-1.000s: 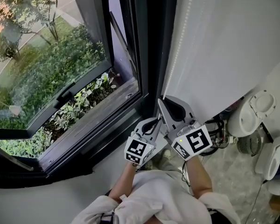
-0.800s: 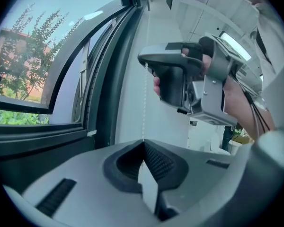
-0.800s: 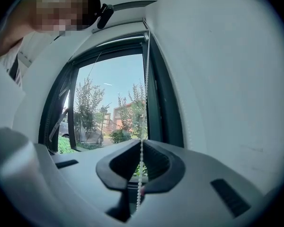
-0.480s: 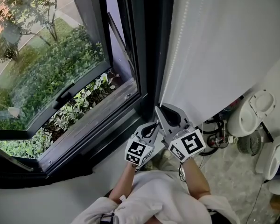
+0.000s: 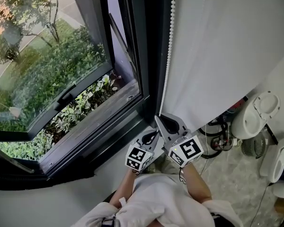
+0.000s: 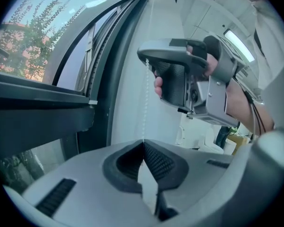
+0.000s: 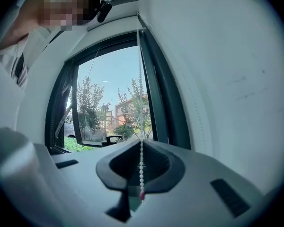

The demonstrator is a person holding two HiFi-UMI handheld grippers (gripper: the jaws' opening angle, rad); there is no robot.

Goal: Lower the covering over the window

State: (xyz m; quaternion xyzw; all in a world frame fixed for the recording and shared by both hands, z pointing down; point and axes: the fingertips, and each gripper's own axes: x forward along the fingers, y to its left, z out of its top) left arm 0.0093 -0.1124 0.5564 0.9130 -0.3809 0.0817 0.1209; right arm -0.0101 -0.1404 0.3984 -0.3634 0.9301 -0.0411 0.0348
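The right gripper (image 7: 141, 144) is clenching its fingers on the bead chain (image 7: 141, 167), which is passing between the pads and ending at a pinkish bead just behind them. The left gripper (image 6: 143, 143) is likewise pinching the chain at its fingertips, and the strand is rising from there to the right gripper's tip just above. Beyond both sets of fingers, the chain is climbing along the dark frame (image 5: 149, 56). The white blind (image 5: 227, 46) is hanging just right of the fingers, its lower edge near them. The window (image 5: 61, 79) to their left is standing uncovered, showing greenery.
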